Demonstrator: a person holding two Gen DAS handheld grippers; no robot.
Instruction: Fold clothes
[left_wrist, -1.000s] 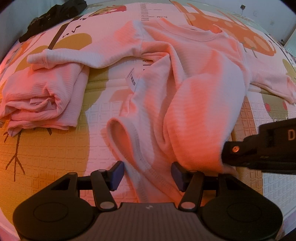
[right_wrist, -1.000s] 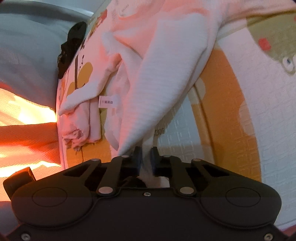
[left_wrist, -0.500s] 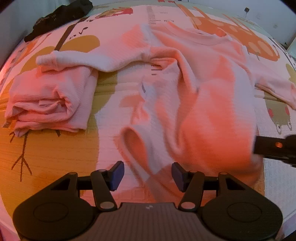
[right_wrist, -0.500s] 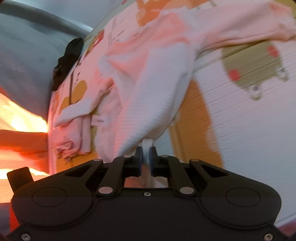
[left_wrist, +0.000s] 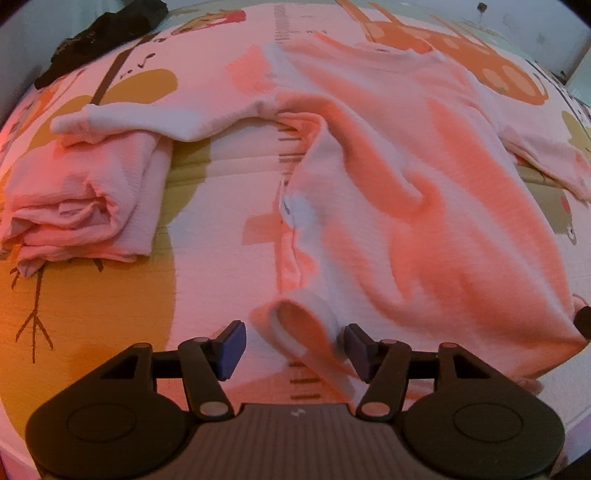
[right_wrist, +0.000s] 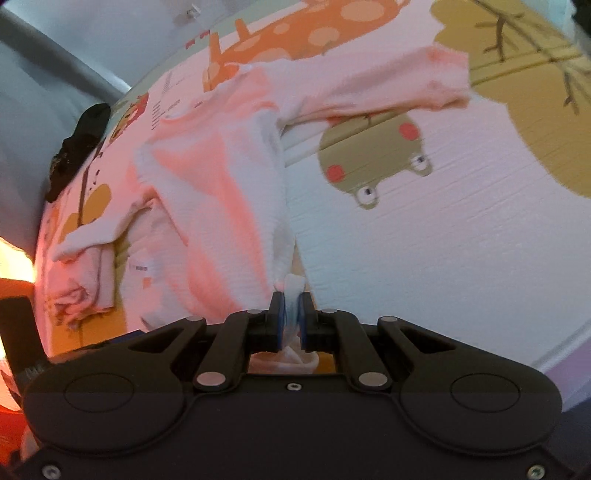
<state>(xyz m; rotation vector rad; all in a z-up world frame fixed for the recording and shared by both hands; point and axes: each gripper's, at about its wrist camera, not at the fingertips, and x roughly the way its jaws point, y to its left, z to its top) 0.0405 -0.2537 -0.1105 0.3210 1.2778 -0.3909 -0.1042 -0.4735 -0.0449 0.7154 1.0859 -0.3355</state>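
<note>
Likely the right claw (right_wrist: 290, 321), pinching the pink top's (left_wrist: 406, 184) hem, drags it askew because the left claw (left_wrist: 293, 347), opening wide around the cuff (left_wrist: 299, 325), grips nothing.

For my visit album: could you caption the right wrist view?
Right gripper pinches the hem of a pink top spread across a cartoon play mat.

Your left wrist camera sits just behind the left tongs (left_wrist: 291, 349) and looks steeply down, close over the play mat (left_wrist: 207, 236), with the pink top (left_wrist: 399, 192) filling most of its field. Your right wrist camera looks along the right tongs (right_wrist: 291, 314) from low at the garment's edge, tilted (the mat runs off slantwise). Both views share the pink top, the folded pink garment (left_wrist: 81, 199) and the black cloth (right_wrist: 79, 147) at the mat's far edge.
</note>
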